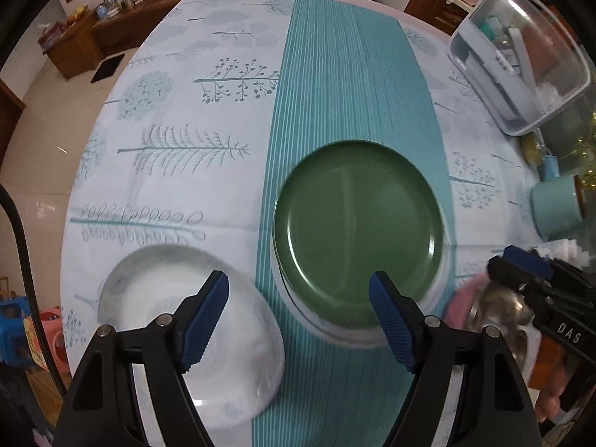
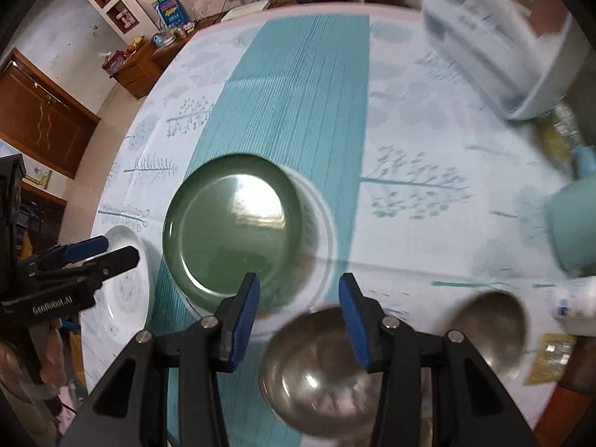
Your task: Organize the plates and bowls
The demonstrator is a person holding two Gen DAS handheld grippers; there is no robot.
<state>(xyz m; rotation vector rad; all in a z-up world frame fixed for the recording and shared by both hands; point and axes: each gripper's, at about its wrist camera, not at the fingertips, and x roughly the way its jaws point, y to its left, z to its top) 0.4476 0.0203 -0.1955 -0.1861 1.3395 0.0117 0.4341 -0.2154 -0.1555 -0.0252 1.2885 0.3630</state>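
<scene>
A green plate (image 1: 357, 219) lies on a white plate (image 1: 335, 329) on the teal stripe of the tablecloth; the right wrist view shows both the green plate (image 2: 231, 223) and the white plate (image 2: 322, 223). A white bowl (image 1: 178, 331) sits to its left. My left gripper (image 1: 298, 290) hangs open above the gap between bowl and plates, holding nothing. My right gripper (image 2: 300, 287) is open over the far rim of a steel bowl (image 2: 316, 376), with nothing between its pads. A second steel bowl (image 2: 491, 327) sits further right. Each view also shows the other hand's tool: the left gripper (image 2: 121, 247) and the right gripper (image 1: 516, 266).
A clear lidded plastic box (image 1: 521, 59) with items inside stands at the table's far right. A teal mug (image 1: 555, 205) and small clutter sit along the right edge. Wooden cabinets (image 1: 74, 44) stand beyond the table's far left. The patterned cloth (image 1: 208, 85) stretches behind the plates.
</scene>
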